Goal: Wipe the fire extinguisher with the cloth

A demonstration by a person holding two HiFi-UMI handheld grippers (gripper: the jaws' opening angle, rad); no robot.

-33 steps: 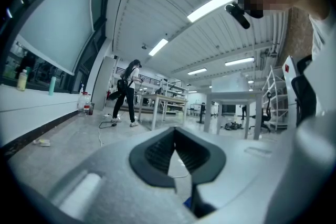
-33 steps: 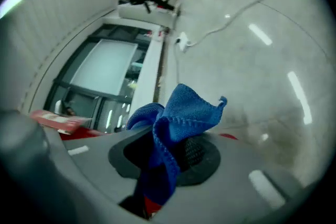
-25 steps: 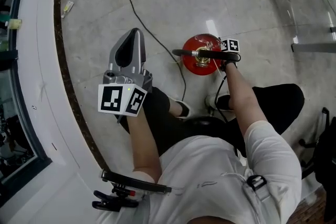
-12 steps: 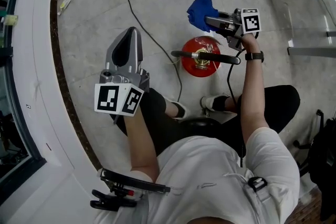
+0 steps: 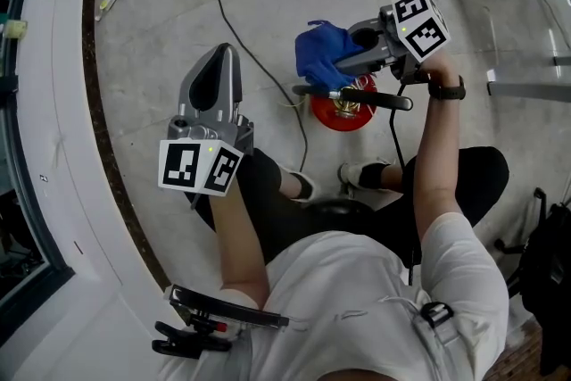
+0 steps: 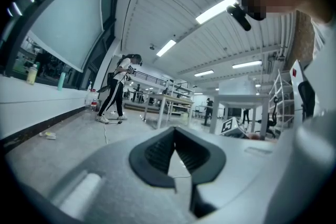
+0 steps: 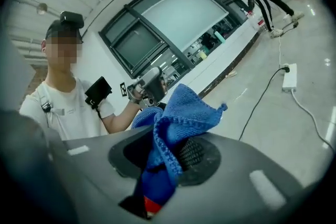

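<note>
Right gripper (image 5: pixel 346 64) is clamping the blue cloth (image 5: pixel 319 52), jaws pinching a bunched fold while a loose corner is flopping out past the tips. The red fire extinguisher (image 5: pixel 337 114) is standing on the floor just beneath those jaws, its black handle (image 5: pixel 379 98) right under the cloth. Left gripper (image 5: pixel 214 89) is hanging well apart, jaws together on nothing. The cloth looks soft and limp, so a deep bite suits it. The cylinder looks heavy, rigid and probably slick, best steadied by the handle.

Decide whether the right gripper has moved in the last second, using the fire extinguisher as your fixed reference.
Yes. The right gripper, shut on the blue cloth, went from the fire extinguisher's right edge to above it in the picture.
</note>
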